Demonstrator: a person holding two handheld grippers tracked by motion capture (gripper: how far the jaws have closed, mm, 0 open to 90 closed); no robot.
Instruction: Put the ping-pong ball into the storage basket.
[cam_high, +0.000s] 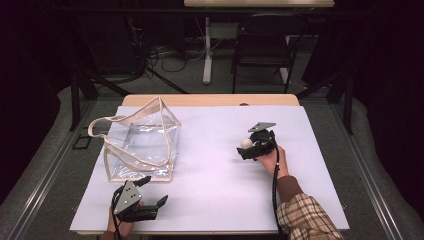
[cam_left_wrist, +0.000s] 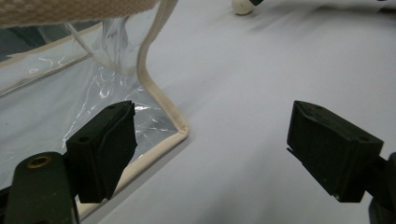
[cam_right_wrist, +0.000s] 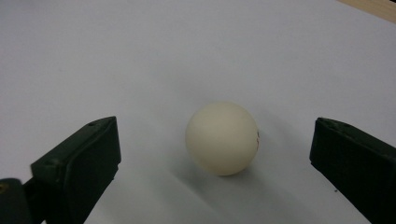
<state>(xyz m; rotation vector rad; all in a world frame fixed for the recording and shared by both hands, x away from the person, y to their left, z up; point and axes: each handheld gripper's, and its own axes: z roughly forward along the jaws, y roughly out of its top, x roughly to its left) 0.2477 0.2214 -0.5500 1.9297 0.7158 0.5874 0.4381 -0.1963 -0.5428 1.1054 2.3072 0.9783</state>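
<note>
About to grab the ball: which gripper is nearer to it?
Right. The right gripper has the ball between its open jaws; the left gripper sits by the bag.

Dim room with grey carpeted floor (cam_high: 40, 165), a wooden table (cam_high: 210, 100) under a white sheet (cam_high: 220, 175), beyond it a black folding chair (cam_high: 262, 47), a white-legged desk (cam_high: 207, 50), tangled cables (cam_high: 165, 55), dark curtains (cam_high: 385, 65) at both sides.

Dim surroundings are framing the brightly lit white table sheet (cam_high: 215, 165); the clear plastic bag (cam_high: 142, 145) is glinting, and close black jaws are blurring softly.
</note>
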